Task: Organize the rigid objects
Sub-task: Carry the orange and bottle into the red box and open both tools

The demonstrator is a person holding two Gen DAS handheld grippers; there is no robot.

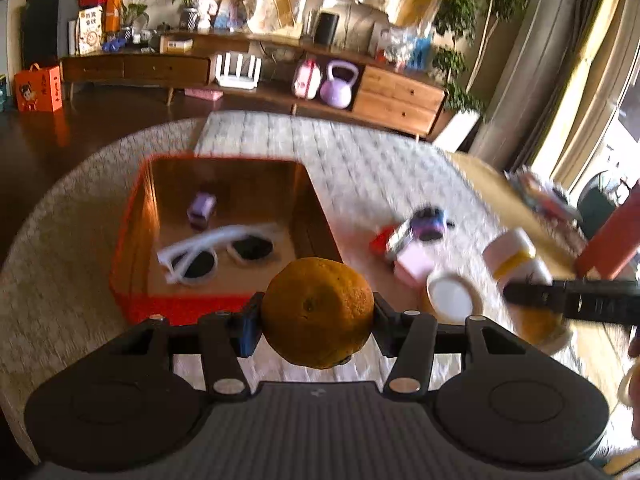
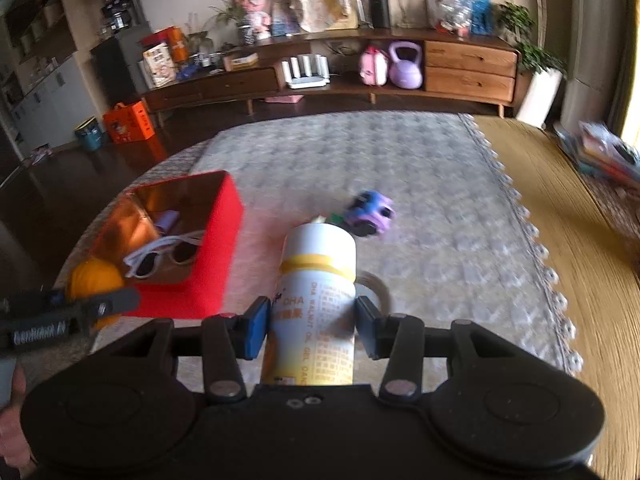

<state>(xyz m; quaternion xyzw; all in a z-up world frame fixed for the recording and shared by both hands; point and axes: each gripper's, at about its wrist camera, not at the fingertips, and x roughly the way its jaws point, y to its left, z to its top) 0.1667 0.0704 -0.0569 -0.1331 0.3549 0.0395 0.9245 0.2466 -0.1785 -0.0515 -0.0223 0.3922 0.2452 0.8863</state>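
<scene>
Left wrist view first: a pale quilted cloth point(image 1: 360, 152) is spread over a round table, and a long wooden sideboard point(image 1: 256, 68) is seen across the back of a living room, with a purple kettlebell point(image 1: 338, 84) tucked on its lower shelf and potted plants off to the right. The left gripper point(image 1: 318, 320) is held low and level over the near edge of the cloth, its fingers clamped on one orange point(image 1: 318, 312), which is carried just in front of the near wall of the one red box point(image 1: 132, 248). Inside the box, one pair of white sunglasses point(image 1: 216, 254) and one small purple block point(image 1: 202, 208) are laid on the floor. To the right, a purple toy car point(image 1: 428, 222), a pink box point(image 1: 414, 268) and a tape roll point(image 1: 454, 298) are scattered on the cloth, all pretty blurred. Right wrist view now: the same cloth point(image 2: 420, 184) and sideboard point(image 2: 360, 64) are seen, plus wood flooring on the right side. The right gripper point(image 2: 312, 328) is pointed forward over the cloth with its fingers closed around one white bottle point(image 2: 316, 300) with a yellow band, which is held lengthwise, cap pointing away. The red box point(image 2: 220, 232) is sat to the left, sunglasses point(image 2: 160, 256) visible inside, and the orange point(image 2: 94, 280) is caught at the left edge beside the box. One purple toy car point(image 2: 370, 212) is left on the cloth just beyond the bottle cap.
</scene>
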